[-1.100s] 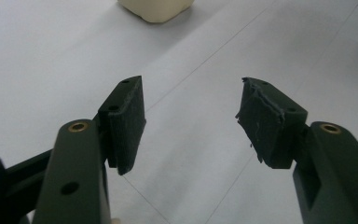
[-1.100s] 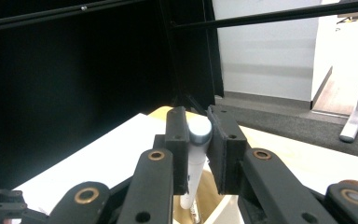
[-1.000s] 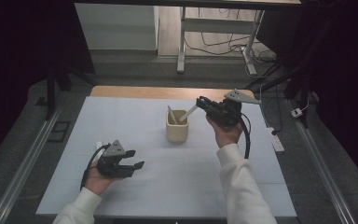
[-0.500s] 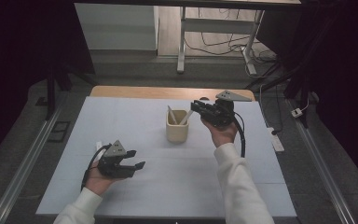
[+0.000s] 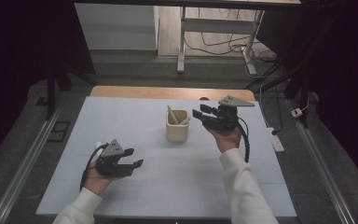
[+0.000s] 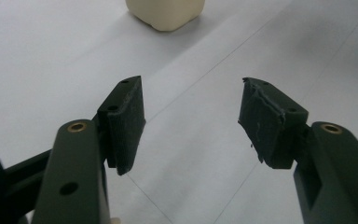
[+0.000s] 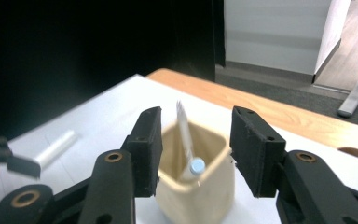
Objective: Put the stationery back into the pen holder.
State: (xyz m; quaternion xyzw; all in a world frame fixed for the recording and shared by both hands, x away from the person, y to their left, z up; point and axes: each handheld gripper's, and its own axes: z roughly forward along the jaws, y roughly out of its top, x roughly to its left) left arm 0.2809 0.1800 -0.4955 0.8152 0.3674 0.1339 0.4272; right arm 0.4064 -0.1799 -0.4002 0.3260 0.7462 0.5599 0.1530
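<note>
We see a pale blue-grey mat (image 5: 135, 121) covering most of a wooden table (image 5: 168, 92), whose bare edge shows along the far side. Beyond it lies a grey floor (image 5: 135, 70) with a white wall panel (image 5: 116, 25), the metal legs of a desk (image 5: 182, 42) and loose cables (image 5: 214, 44). Dark curtains (image 5: 23, 56) close in both sides, and 2 metal rails (image 5: 23, 163) flank the table.

Your cup (image 6: 165, 12) cut off at the top edge, its contents (image 7: 189, 150) blurred, your far gripper (image 7: 2, 158) cropped at left.
</note>
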